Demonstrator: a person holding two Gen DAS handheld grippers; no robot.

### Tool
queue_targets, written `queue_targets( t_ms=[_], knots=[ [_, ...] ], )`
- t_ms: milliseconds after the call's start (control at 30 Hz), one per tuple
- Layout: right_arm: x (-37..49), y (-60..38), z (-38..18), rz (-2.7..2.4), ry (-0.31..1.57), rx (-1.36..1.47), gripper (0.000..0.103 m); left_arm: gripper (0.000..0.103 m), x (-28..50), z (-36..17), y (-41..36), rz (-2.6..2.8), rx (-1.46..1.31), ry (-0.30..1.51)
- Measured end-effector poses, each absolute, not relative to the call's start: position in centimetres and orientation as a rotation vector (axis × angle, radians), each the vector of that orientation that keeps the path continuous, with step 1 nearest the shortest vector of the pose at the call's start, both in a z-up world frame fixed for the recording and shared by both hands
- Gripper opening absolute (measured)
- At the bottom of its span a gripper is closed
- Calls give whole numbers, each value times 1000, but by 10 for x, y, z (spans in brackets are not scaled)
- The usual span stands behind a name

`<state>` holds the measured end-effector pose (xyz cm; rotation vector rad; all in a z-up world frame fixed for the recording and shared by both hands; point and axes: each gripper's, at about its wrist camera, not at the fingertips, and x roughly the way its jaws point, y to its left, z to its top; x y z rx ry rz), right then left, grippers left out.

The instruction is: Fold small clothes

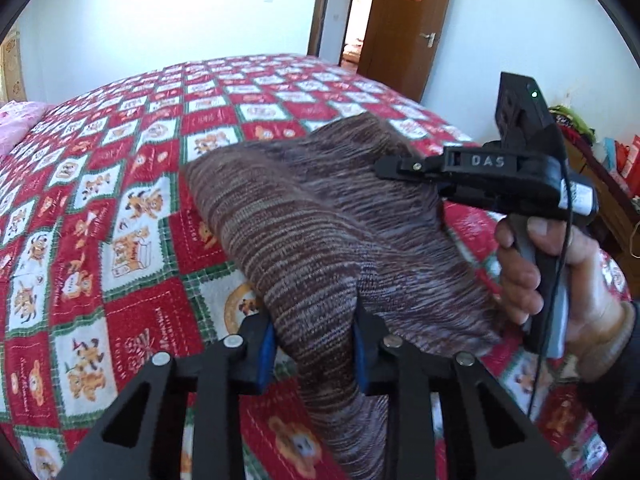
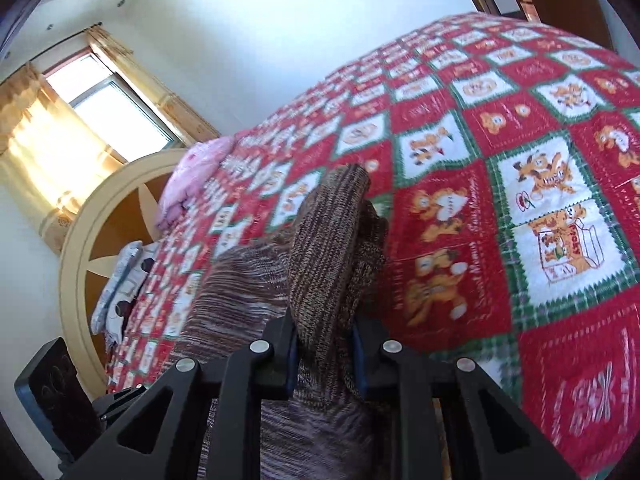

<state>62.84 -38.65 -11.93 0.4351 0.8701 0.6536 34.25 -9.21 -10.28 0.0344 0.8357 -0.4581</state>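
Brown-and-grey striped knit garment (image 1: 320,216) draped above red-white-green cartoon-patchwork quilt (image 1: 132,200), pinched at two places. Left gripper (image 1: 314,356) fingers narrow, clamping garment fold; right gripper (image 2: 324,356) likewise clamping bunched knit edge. Pink pillow (image 2: 192,176) at quilt's head end; brown wooden door (image 1: 408,20) beyond quilt's far edge.

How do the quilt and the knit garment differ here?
The quilt lies spread flat over the bed; the knit garment is lifted and draped. The quilt shows red, white and green cartoon squares; the garment has fine brown-grey stripes. The garment is gripped by both the left gripper and right gripper; the quilt is not.
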Motion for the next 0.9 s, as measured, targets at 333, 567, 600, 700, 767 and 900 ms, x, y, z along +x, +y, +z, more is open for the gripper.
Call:
queue_targets(
  t_ms=[333, 567, 600, 700, 767, 900],
  knots=[
    [571, -362, -83, 738, 828, 469, 21, 31, 283, -63, -48, -469, 20, 747],
    [529, -326, -73, 831, 842, 477, 21, 31, 241, -52, -9, -418, 20, 751],
    [523, -320, -71, 848, 841, 480, 21, 31, 236, -51, -4, -411, 19, 757],
    [506, -302, -65, 898, 838, 486, 21, 31, 220, -45, 12, -394, 6, 753],
    [496, -290, -62, 928, 838, 486, 21, 31, 209, -40, 24, -386, -10, 745],
    [475, -262, -56, 986, 841, 475, 21, 31, 182, -35, 48, -359, -22, 725]
  ],
)
